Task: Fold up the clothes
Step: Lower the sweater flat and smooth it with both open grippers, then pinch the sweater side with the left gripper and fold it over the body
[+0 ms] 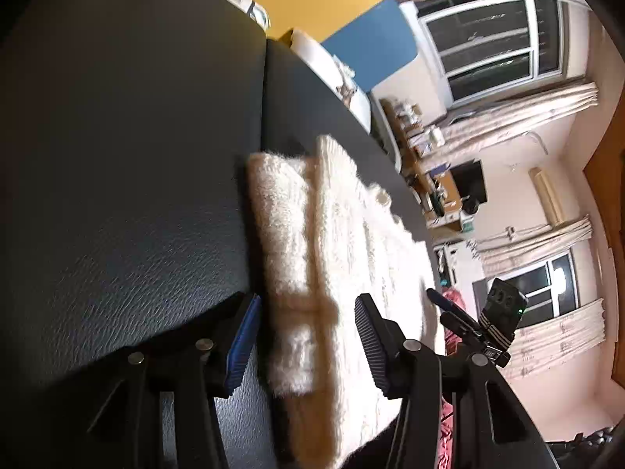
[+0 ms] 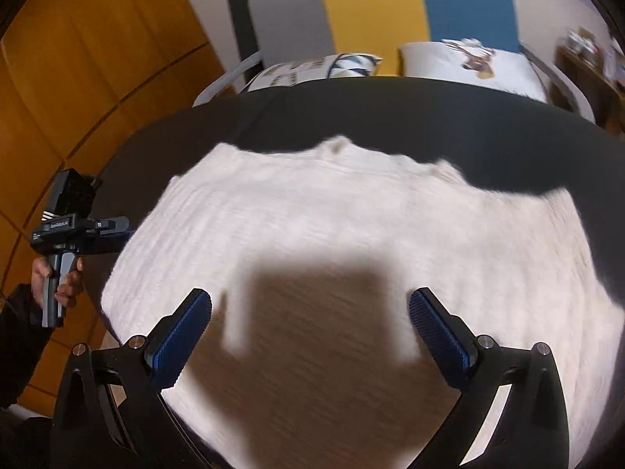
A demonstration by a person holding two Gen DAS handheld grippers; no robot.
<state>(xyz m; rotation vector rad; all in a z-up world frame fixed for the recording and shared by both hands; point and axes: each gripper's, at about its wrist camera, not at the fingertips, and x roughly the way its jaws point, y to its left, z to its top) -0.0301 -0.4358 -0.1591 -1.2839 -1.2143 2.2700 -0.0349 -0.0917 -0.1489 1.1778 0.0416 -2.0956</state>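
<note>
The white knit sweater lies spread on the dark padded surface, and with the left gripper and right gripper both released and empty, each should next pinch an outer edge squarely.

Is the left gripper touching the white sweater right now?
Apart. In the left wrist view the left gripper stands open, and the white sweater's folded strip lies between its fingers with dark gaps on both sides.
</note>
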